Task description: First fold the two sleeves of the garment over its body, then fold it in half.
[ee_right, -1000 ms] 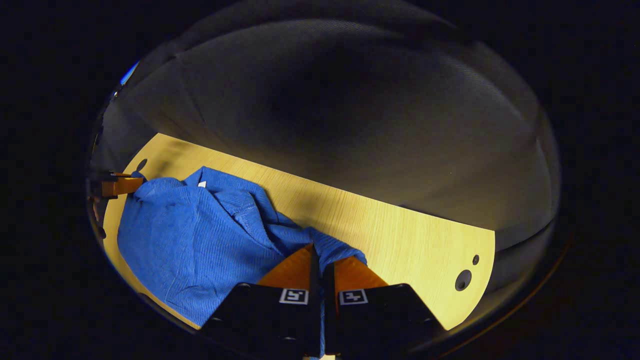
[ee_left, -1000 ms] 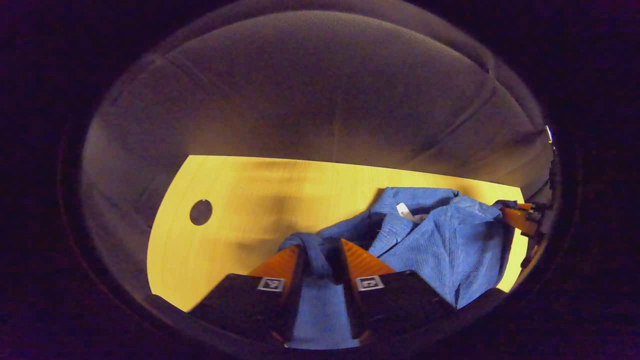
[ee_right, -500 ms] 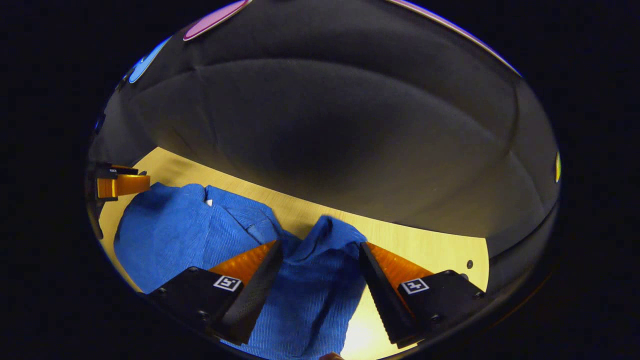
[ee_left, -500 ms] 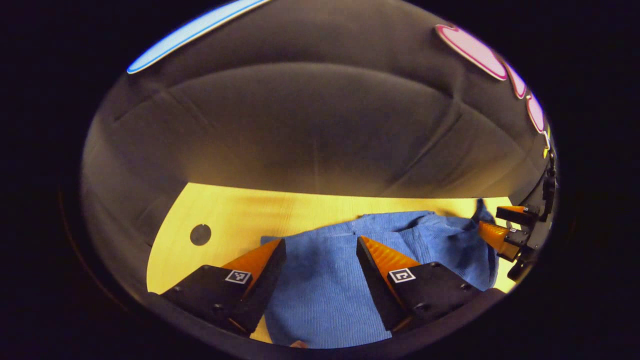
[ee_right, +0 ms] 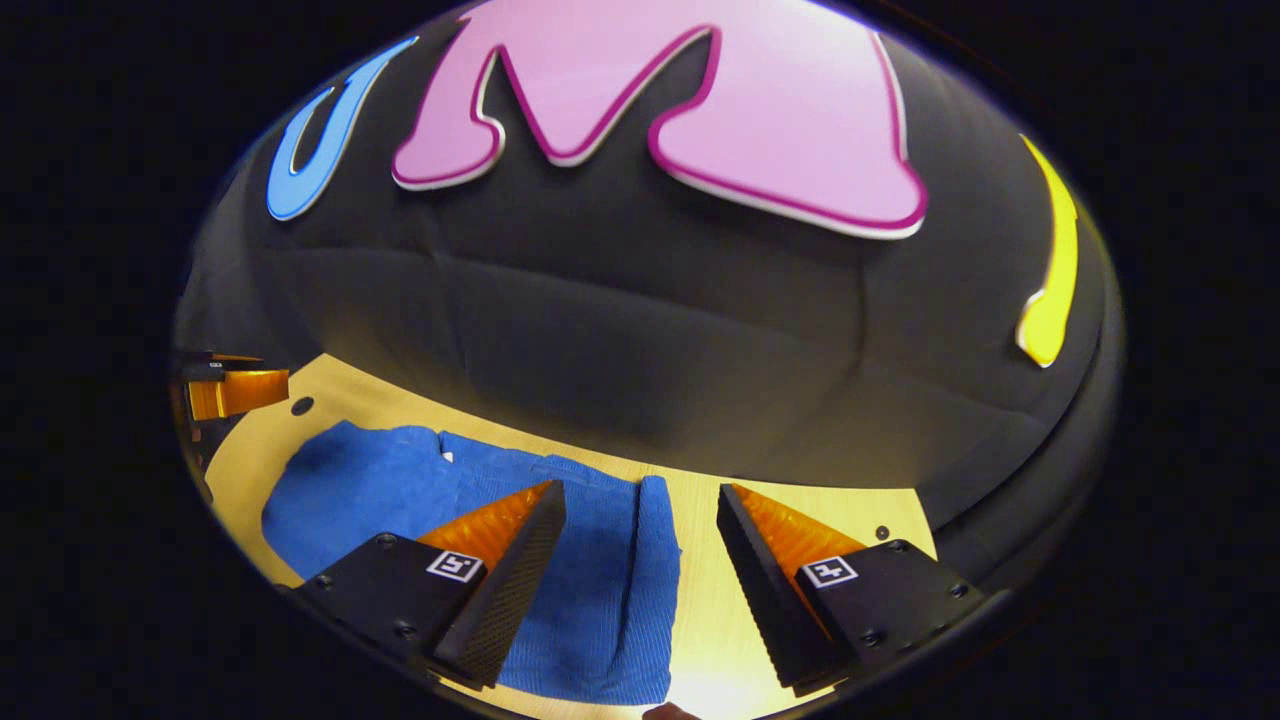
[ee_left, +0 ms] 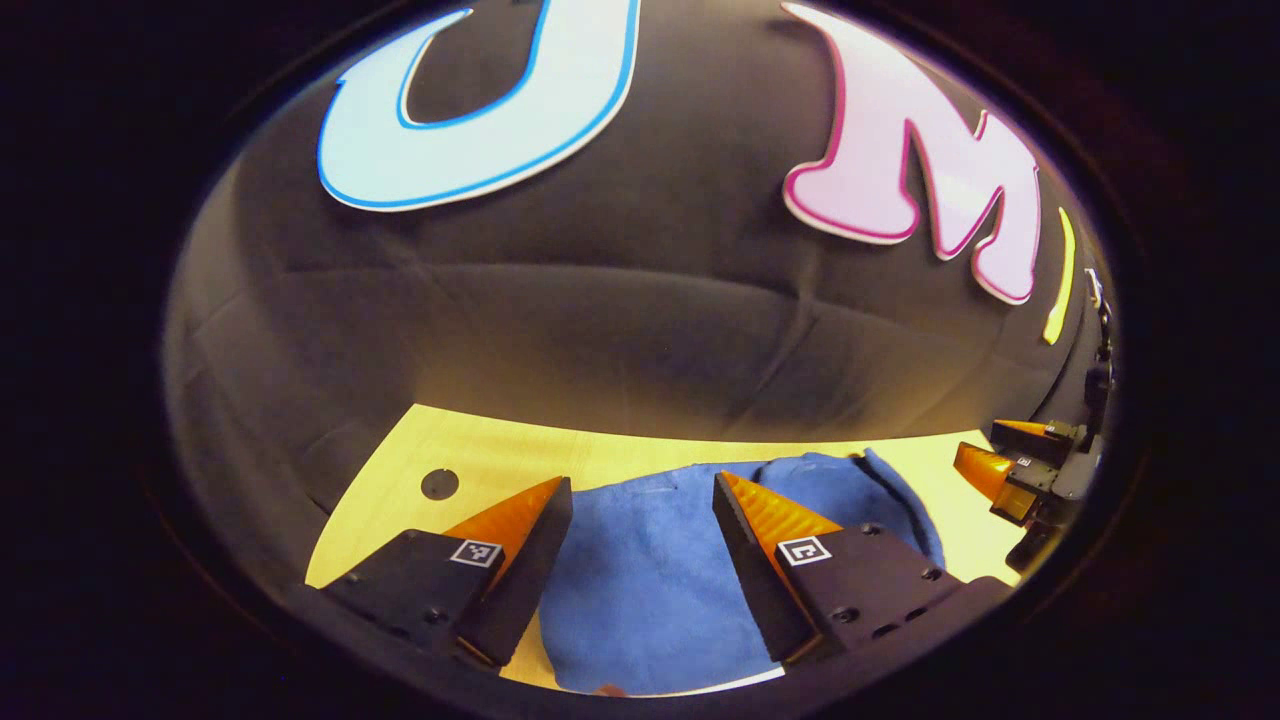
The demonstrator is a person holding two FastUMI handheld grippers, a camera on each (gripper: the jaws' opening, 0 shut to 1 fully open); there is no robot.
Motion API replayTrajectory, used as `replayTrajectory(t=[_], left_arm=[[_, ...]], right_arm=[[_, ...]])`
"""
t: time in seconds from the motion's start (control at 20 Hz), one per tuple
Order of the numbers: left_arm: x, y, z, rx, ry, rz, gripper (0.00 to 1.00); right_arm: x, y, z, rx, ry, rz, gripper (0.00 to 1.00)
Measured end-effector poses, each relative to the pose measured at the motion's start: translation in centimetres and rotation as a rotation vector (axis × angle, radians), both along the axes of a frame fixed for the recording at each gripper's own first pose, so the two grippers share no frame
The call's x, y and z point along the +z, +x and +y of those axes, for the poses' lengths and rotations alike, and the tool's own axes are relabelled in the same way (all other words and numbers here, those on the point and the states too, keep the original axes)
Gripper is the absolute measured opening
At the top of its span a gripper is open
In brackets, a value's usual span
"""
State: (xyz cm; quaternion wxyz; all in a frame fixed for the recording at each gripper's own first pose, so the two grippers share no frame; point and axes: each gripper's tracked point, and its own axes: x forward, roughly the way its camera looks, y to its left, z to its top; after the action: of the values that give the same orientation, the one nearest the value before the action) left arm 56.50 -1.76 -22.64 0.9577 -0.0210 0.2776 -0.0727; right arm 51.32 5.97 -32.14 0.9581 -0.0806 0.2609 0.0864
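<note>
**Inspector:** State of the garment?

**Assistant:** The blue garment [ee_right: 600, 590] lies flat on the light wooden table [ee_right: 860, 505], folded into a compact shape. In the right gripper view its right edge runs as a straight doubled fold, with bare tabletop just beside it. A small white tag shows near its far edge.

**Inspector:** Left gripper?

**Assistant:** The left gripper [ee_left: 640, 495] hangs above the cloth with its fingers spread wide, grasping nothing. Blue fabric shows in the gap between them, apart from both. In the right gripper view it appears at the far left edge [ee_right: 235, 390], beyond the garment's corner.

**Inspector:** Right gripper?

**Assistant:** The right gripper [ee_right: 640, 500] is likewise released, fingers well apart. The garment's folded edge lies below the gap; the right finger sits over bare table. In the left gripper view it shows at the far right [ee_left: 1005, 455], jaws parted, clear of the cloth.

**Inspector:** Anything else on the table?

**Assistant:** A round hole [ee_left: 439, 484] in the tabletop, left of the garment.
</note>
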Motion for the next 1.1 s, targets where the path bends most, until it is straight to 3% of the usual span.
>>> replayTrajectory(t=[0.25,0.5,0.75,0.95,1.1], left_arm=[[4.7,-6.0,0.4,0.012,0.007,-0.119,0.83],[9.4,-14.9,1.0,0.012,0.033,-0.225,0.83],[13.1,-25.1,0.7,-0.004,-0.021,-0.333,0.82],[16.6,-33.5,1.0,-0.01,-0.014,-0.469,0.81],[16.7,-39.8,1.1,-0.014,-0.023,-0.488,0.79]], right_arm=[[6.5,-5.0,-0.3,0.031,0.021,-0.107,0.99],[13.8,-13.0,0.3,0.06,0.032,-0.244,0.98],[22.0,-23.9,0.9,0.049,0.034,-0.438,0.96],[26.5,-33.0,1.0,0.046,0.06,-0.501,0.96],[28.8,-39.4,1.0,0.04,0.05,-0.543,0.96]])
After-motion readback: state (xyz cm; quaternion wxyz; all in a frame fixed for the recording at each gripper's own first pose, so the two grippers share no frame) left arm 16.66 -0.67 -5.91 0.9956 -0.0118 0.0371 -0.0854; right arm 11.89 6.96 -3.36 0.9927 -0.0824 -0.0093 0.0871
